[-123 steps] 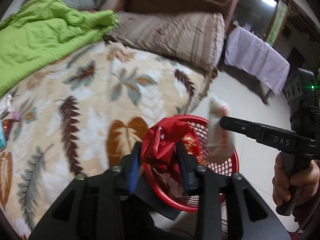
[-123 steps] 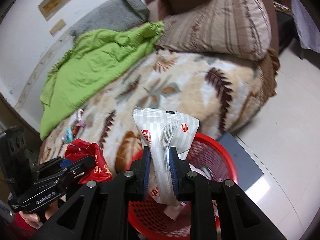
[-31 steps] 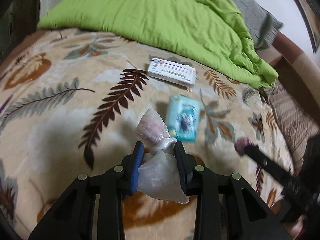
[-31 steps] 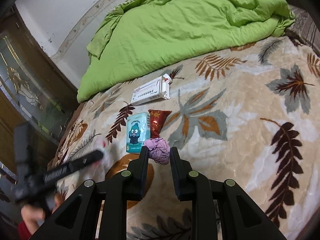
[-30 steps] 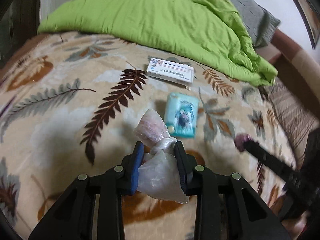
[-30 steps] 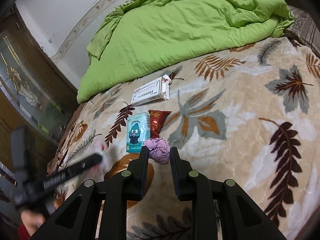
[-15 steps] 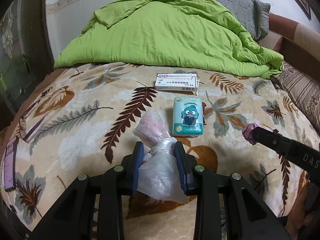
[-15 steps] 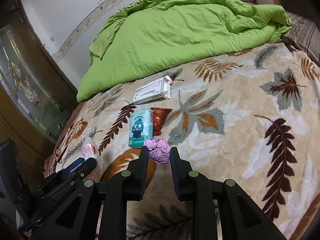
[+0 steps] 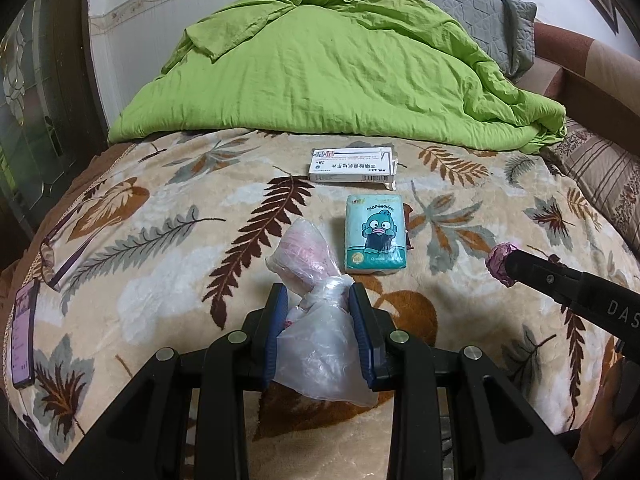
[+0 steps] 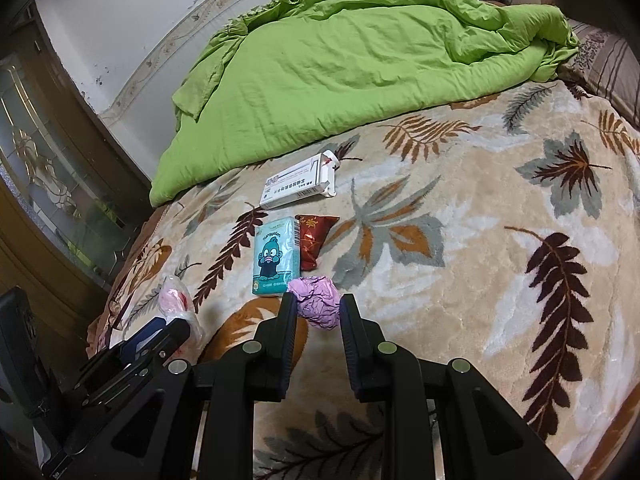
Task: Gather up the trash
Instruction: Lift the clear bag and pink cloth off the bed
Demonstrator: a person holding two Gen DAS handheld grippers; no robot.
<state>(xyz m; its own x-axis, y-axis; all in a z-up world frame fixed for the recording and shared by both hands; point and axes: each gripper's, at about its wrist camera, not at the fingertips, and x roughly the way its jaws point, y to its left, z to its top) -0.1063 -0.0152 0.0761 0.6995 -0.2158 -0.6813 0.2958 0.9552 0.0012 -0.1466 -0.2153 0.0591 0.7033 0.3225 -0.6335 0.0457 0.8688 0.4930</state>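
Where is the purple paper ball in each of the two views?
Left wrist: purple ball at right, at the right gripper's tip.
Right wrist: ball low centre, between its own fingers.
Shared landmark: teal tissue pack, just beyond the ball.

Grippers relocated from basket to bed.
The left gripper point(image 9: 318, 300) is now carrying a plastic bag point(image 9: 320, 344), the right gripper point(image 10: 318, 304) a purple wad point(image 10: 318, 306).
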